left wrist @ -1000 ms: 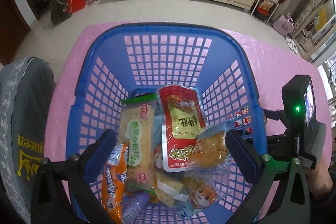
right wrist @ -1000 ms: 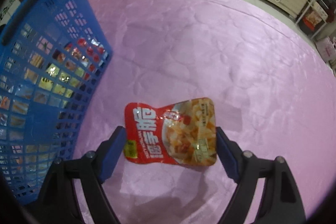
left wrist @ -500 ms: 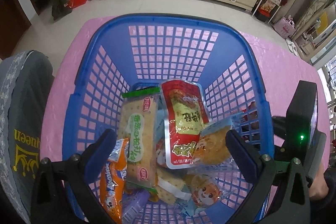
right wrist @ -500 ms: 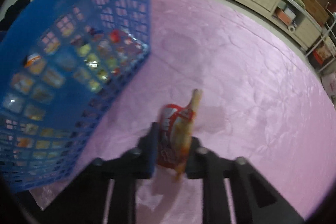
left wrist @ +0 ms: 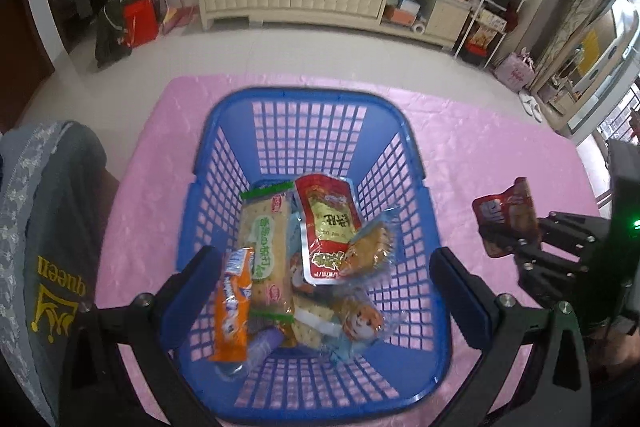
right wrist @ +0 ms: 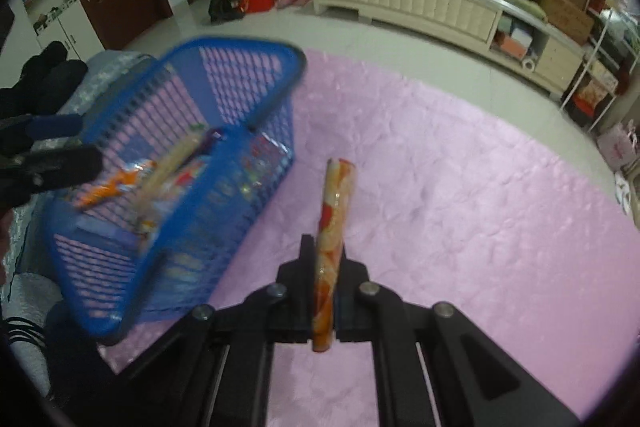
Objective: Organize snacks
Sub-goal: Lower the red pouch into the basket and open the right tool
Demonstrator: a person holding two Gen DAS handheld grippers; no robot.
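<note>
Lifted off the pink counter (right wrist: pixel 460 187) since a second ago, the red snack pouch (right wrist: pixel 334 227) now hangs edge-on in the right tongs (right wrist: pixel 326 291), whose jaws have just been closing and now pinch it flat between them. In the left wrist view the same pouch shows at about 3 o'clock of the blue basket (left wrist: pixel 416 163), clear of the cloth and outside the basket's right wall.

The left tongs (left wrist: pixel 332 279) stand spread wide over the near end of the basket, nothing between their blue pads (left wrist: pixel 200 279). Inside the basket lie a green-labelled cracker pack (left wrist: pixel 266 243), a red foil packet (left wrist: pixel 326 227) just to its right, an orange wrapper (left wrist: pixel 234 303) at 7 o'clock, and a clear bag with a cartoon face (left wrist: pixel 360 319) at 5 o'clock. Other packets lie beneath; their kinds are hard to make out.

A grey sleeve with yellow print (left wrist: pixel 52 267) fills the left edge at 9 o'clock.
</note>
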